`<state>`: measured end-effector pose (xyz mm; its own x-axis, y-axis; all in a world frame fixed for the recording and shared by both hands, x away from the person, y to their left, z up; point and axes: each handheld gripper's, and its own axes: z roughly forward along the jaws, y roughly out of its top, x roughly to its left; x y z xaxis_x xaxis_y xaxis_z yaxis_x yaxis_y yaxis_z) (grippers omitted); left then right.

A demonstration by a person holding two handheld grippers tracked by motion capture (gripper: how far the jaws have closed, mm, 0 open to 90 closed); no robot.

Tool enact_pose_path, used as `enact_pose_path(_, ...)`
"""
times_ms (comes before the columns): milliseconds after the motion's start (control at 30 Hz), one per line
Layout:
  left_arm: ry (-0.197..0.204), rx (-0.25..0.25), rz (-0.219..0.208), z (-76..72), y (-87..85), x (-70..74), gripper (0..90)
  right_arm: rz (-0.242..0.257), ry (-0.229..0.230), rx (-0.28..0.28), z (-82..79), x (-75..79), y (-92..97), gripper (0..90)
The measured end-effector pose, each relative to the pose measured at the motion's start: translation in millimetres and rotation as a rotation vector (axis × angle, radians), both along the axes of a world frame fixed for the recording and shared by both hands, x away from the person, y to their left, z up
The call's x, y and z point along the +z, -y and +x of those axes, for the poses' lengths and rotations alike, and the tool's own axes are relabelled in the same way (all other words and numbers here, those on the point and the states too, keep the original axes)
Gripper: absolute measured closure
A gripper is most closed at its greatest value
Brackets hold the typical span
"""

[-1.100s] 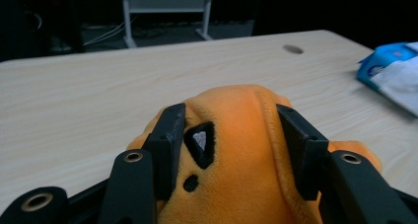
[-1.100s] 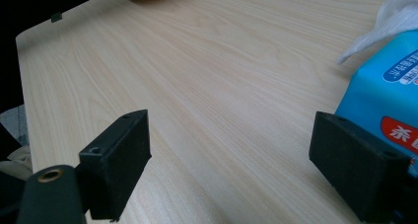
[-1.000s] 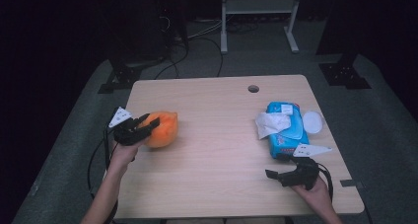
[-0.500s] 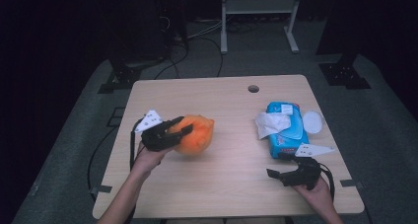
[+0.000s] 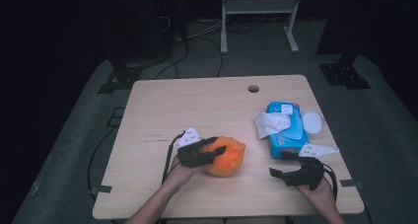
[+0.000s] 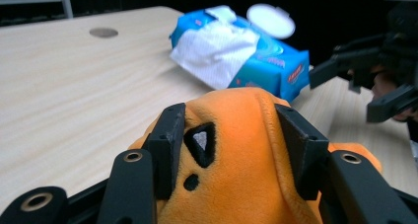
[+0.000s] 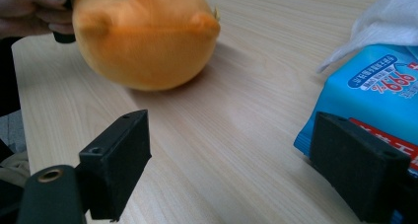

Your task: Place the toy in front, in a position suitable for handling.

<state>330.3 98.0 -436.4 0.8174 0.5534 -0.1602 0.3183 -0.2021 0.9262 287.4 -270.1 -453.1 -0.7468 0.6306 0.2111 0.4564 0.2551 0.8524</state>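
- The left hand-held gripper [image 5: 217, 152] has its jaws clamped on the orange plush toy [image 5: 227, 156], one pad on each flank in the left gripper view, squeezing the soft body. The plush gives under pressure, so I judge the toy could ooze out of the grip if the hand swings or tilts sharply.
- The toy sits toward the near edge of the tabletop [image 5: 197, 100], roughly midway between its left and right edges, its underside on or just above the wood; from these views I cannot tell which. Dragging it rather than lifting could make it snag and twist in the jaws.
- The blue wet-wipe pack [image 5: 286, 130] lies toward the right edge, with a white wipe [image 5: 270, 123] pulled partly out and its round lid [image 5: 312, 121] flipped open. If the toy travels on toward it, the toy could catch the loose wipe and pull it out, or shove the pack.
- The right hand-held gripper [image 5: 286, 173], jaws apart and holding nothing, rests near the near right corner, just beside the pack. A careless reach could bump the pack toward the right edge, or the two grippers could collide over the toy.
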Motion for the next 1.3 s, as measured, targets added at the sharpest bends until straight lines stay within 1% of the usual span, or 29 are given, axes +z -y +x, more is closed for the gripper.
enact_pose_path(33, 0.001, 0.001, 0.003, -1.0, 0.9, -3.2, 49.8, -0.001, 0.002, 0.0, 0.0, 0.1, 0.3, 14.7)
enact_pose_path(67, 0.004, 0.01, -0.006, -2.4, 1.0, -4.6, 49.4, -0.002, 0.003, -0.001, -0.3, 0.4, 0.4, 14.8)
enact_pose_path(100, 0.005, 0.02, -0.004, -3.6, 0.5, -4.2, 48.6, -0.005, 0.004, -0.002, -0.5, 0.7, 0.6, 14.7)
enact_pose_path(200, -0.013, 0.044, -0.015, -7.5, -0.7, -4.5, 38.4, -0.009, 0.029, -0.011, -1.9, 2.8, 0.2, 14.8)
enact_pose_path(267, -0.012, 0.044, -0.011, -11.8, -1.3, -5.1, 34.6, -0.009, 0.043, -0.015, -3.1, 5.2, -0.4, 14.7)
enact_pose_path(333, -0.014, 0.044, -0.007, -16.1, -1.3, -4.7, 30.5, -0.021, 0.065, -0.018, -3.7, 8.3, -1.2, 14.7)
enact_pose_path(433, -0.022, 0.043, -0.005, -20.4, -1.7, -3.2, 28.3, -0.027, 0.083, -0.021, 1.2, 13.3, 0.1, 14.8)
enact_pose_path(467, -0.027, 0.043, -0.011, -21.7, -1.6, -2.9, 27.9, -0.036, 0.088, -0.024, 3.8, 14.9, 0.6, 14.8)
enact_pose_path(533, -0.022, 0.039, -0.005, -24.3, -1.7, -2.2, 27.3, -0.053, 0.097, -0.036, 10.7, 18.2, 1.3, 14.8)
enact_pose_path(567, -0.022, 0.039, -0.005, -24.3, -1.7, -2.2, 26.5, -0.053, 0.097, -0.036, 10.7, 18.2, 1.3, 14.8)
enact_pose_path(600, -0.021, 0.037, -0.002, -26.6, -1.5, -2.1, 25.3, -0.062, 0.114, -0.049, 19.8, 23.3, 1.8, 16.0)
enact_pose_path(633, -0.019, 0.037, -0.004, -27.4, -1.2, -2.4, 24.4, -0.064, 0.117, -0.055, 23.1, 25.4, 1.5, 16.6)
enact_pose_path(733, -0.023, 0.037, -0.017, -28.9, -1.3, -3.3, 22.9, -0.089, 0.144, -0.071, 39.4, 32.8, -1.3, 16.8)
enact_pose_path(833, -0.017, 0.034, -0.017, -29.7, -1.7, -4.4, 22.2, -0.123, 0.161, -0.082, 56.4, 37.3, -6.2, 19.1)
enact_pose_path(1000, -0.01, 0.031, -0.018, -31.8, -1.5, -5.4, 20.8, -0.19, 0.155, -0.11, 82.4, 36.7, -11.9, 19.9)
enact_pose_path(1133, -0.009, 0.026, -0.019, -32.2, -1.0, -5.9, 20.0, -0.207, 0.149, -0.134, 95.0, 33.8, -10.6, 22.7)
enact_pose_path(1167, -0.009, 0.027, -0.02, -32.2, -0.7, -6.0, 19.9, -0.213, 0.142, -0.147, 97.1, 32.3, -10.0, 23.4)
enact_pose_path(1233, -0.01, 0.026, -0.022, -32.3, -0.5, -6.2, 19.8, -0.215, 0.129, -0.163, 101.0, 29.2, -7.7, 27.4)
enact_pose_path(1300, -0.01, 0.023, -0.023, -32.4, -0.2, -6.3, 19.7, -0.228, 0.12, -0.18, 104.2, 26.2, -5.3, 31.9)
